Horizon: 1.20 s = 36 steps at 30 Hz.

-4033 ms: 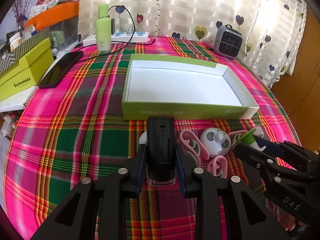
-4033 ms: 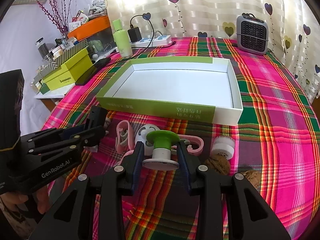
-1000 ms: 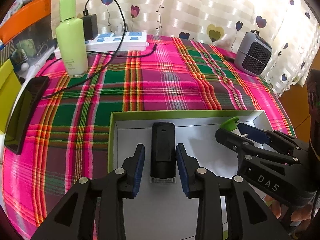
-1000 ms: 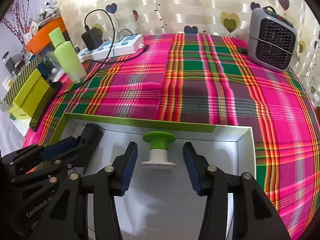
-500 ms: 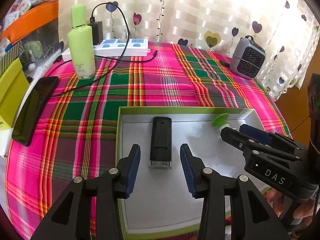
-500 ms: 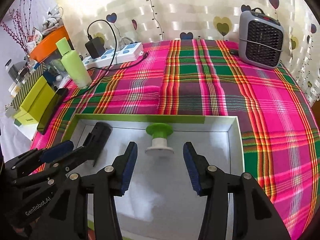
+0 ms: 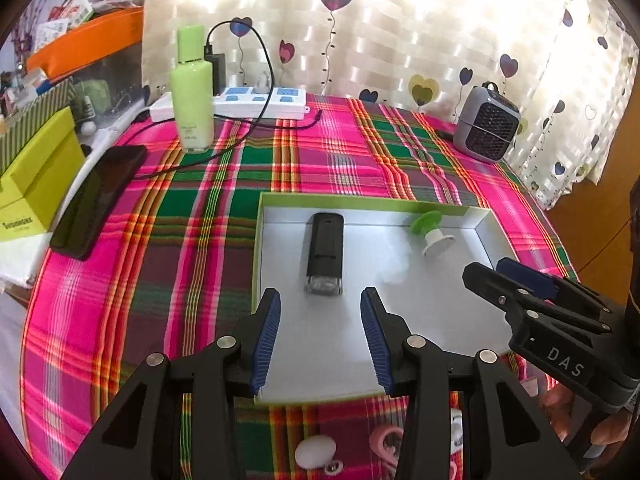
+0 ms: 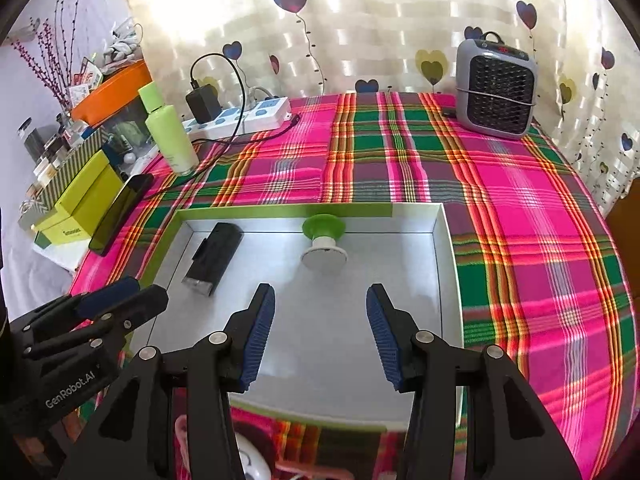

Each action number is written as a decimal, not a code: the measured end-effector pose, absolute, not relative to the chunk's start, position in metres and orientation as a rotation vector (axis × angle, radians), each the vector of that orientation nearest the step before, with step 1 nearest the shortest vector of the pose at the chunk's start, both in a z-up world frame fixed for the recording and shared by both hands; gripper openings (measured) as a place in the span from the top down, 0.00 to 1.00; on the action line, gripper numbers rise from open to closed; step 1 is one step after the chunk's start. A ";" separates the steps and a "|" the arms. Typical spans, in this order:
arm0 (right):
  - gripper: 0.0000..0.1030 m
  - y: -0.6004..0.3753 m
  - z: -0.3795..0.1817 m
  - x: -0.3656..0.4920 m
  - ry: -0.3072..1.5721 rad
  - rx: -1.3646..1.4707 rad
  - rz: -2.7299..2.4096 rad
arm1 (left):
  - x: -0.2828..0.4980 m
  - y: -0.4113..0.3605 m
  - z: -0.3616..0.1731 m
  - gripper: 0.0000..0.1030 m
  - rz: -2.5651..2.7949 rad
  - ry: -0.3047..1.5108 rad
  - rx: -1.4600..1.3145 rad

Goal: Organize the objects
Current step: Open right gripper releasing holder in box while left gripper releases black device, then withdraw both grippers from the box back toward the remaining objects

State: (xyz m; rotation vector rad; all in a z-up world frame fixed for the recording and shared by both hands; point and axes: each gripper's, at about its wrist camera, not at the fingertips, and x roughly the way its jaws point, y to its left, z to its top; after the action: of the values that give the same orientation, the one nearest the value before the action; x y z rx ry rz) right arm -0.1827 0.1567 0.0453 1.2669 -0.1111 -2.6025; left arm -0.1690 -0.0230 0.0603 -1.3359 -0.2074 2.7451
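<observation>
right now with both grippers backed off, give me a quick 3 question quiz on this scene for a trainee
1. True or false: the black device lies inside the green-rimmed box.
2. Multiple choice: the green-topped spool stands near the box's A) far wall B) near wall C) outside it.
3. Fill in: the left gripper and right gripper are both ____.

Key: 1 true. 2 A. 3 open, holding nothing.
</observation>
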 end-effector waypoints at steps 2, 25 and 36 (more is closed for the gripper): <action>0.52 0.156 0.047 -0.176 -0.115 1.258 -2.603 | -0.164 -0.024 0.060 0.61 2.750 -0.219 -1.337; 0.52 0.162 0.054 -0.109 -0.051 1.168 -2.625 | -0.106 -0.016 0.072 0.61 2.860 -0.081 -1.226; 0.52 0.183 0.050 -0.085 -0.057 1.142 -2.655 | -0.090 -0.023 0.061 0.61 2.831 -0.119 -1.232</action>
State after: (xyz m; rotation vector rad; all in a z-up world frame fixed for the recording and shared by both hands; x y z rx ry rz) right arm -0.0848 0.1829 0.0499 1.1424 -0.0567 -2.6550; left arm -0.0903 -0.0234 0.0607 -1.2321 -0.1193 2.8311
